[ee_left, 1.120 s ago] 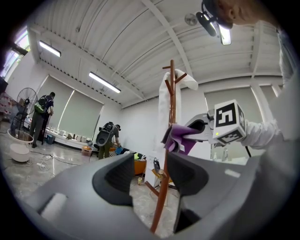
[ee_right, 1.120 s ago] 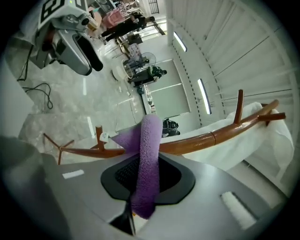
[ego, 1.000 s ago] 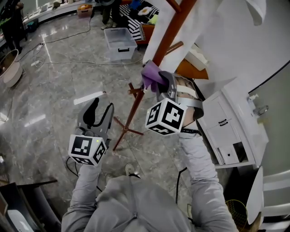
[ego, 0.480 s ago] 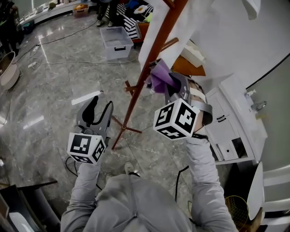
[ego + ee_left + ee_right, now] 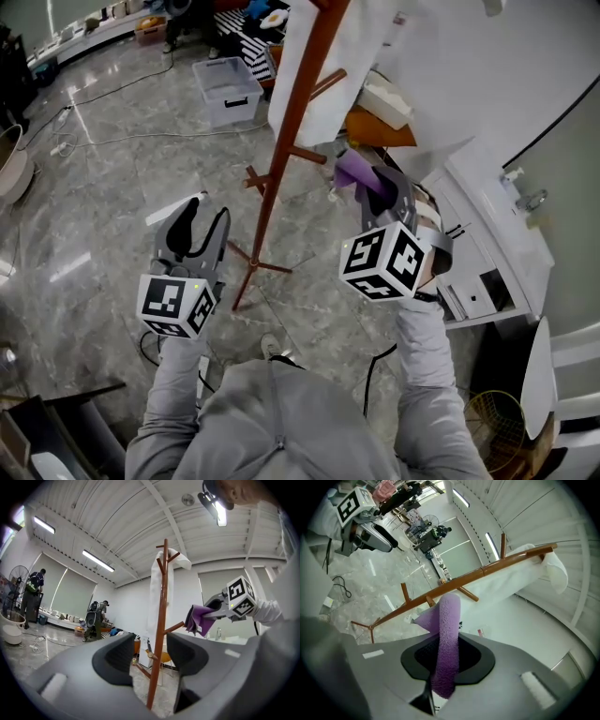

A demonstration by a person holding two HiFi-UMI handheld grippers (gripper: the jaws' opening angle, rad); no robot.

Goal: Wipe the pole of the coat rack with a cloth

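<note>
My right gripper [image 5: 377, 190] is clamped on the fuzzy purple cloth [image 5: 353, 172]. The jaws pinch a folded band of it, and the loose end stands up past the tips. The cloth is to the right of the reddish-brown wooden coat rack pole [image 5: 292, 117], near it but not touching, about level with one of the short pegs. The pole leans across the head view, from its spread feet up out of the top edge. A long white garment [image 5: 328, 89] hangs down the pole's right side, behind the cloth.

My left gripper [image 5: 206, 217] is on the pole's left side, low down near the feet and clear of the wood. Its jaws stand wide apart with nothing between them, and in the left gripper view the pole shows through the gap, well beyond the tips.

Grey polished stone floor [image 5: 103, 178] lies under the pole's feet. A clear plastic storage bin [image 5: 228, 87] sits on the floor beyond the pole, and a white cabinet [image 5: 487, 244] is off to the pole's right.
</note>
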